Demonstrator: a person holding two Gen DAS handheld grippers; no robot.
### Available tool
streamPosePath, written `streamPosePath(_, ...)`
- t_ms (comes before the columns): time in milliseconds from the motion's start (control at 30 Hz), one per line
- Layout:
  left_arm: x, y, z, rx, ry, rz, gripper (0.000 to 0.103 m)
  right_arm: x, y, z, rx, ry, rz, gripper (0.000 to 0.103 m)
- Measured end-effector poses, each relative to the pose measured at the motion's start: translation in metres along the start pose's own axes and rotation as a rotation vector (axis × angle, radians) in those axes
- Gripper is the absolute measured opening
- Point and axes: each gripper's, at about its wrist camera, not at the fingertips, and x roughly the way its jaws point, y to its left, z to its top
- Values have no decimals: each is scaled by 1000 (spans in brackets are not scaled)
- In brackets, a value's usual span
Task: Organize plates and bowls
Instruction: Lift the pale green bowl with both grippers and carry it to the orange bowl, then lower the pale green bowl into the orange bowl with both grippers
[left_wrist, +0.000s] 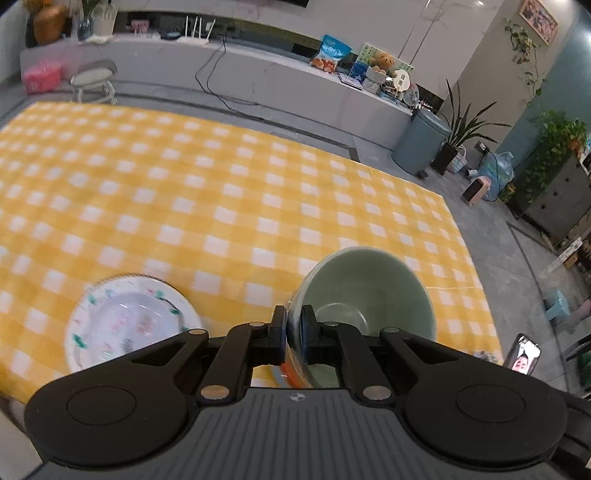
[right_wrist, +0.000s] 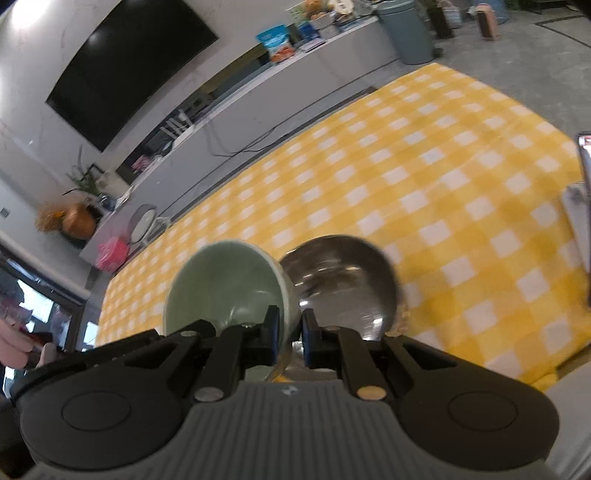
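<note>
In the left wrist view my left gripper (left_wrist: 293, 330) is shut on the near rim of a pale green bowl (left_wrist: 369, 291) and holds it above the yellow checked tablecloth (left_wrist: 221, 192). A white patterned plate (left_wrist: 129, 325) lies on the cloth to the left of it. In the right wrist view my right gripper (right_wrist: 290, 334) is shut on the right rim of another pale green bowl (right_wrist: 225, 284), tilted and lifted. A steel bowl (right_wrist: 343, 280) sits on the cloth (right_wrist: 443, 177) just right of it, close to the gripper.
A low grey cabinet (left_wrist: 258, 74) with snack bags and toys runs behind the table. A grey bin (left_wrist: 419, 140) and potted plants stand at the far right. A phone (left_wrist: 522, 354) stands off the table's right edge. A stool (left_wrist: 94, 79) stands at the far left.
</note>
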Motion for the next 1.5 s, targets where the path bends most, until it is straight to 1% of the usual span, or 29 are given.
streamPosePath(133, 16, -6, -5, 7, 27, -9, 8, 3, -19, 3, 14, -4, -20, 10)
streamPosePath(333, 39, -12, -16, 34, 70, 26, 8, 18, -43, 2, 3, 16, -38, 10)
streamPosePath(433, 43, -15, -19, 50, 71, 53, 8, 26, -45, 2, -34, 35, -41, 10)
streamPosePath(567, 42, -20, -20, 84, 57, 79, 8, 34, -50, 3, -32, 52, -14, 10)
streamPosePath(700, 46, -24, -19, 100, 72, 95, 8, 35, -50, 4, -62, 38, -11, 10)
streamPosePath(933, 48, -27, -16, 107, 83, 115, 10, 35, -36, -2, -183, -8, -80, 12)
streamPosePath(1267, 49, -23, -15, 89, 89, 106, 11, 35, -39, -1, -171, -26, -79, 13)
streamPosePath(1400, 48, -23, -14, 85, 83, 104, 12, 32, -39, 0, -166, -38, -52, 24)
streamPosePath(1467, 45, -26, -14, 110, 54, 117, 12, 28, -41, 0, -158, -60, -45, 26)
streamPosePath(1500, 42, -28, -14, 125, 32, 122, 12, 26, -41, 1, -157, -79, -41, 29)
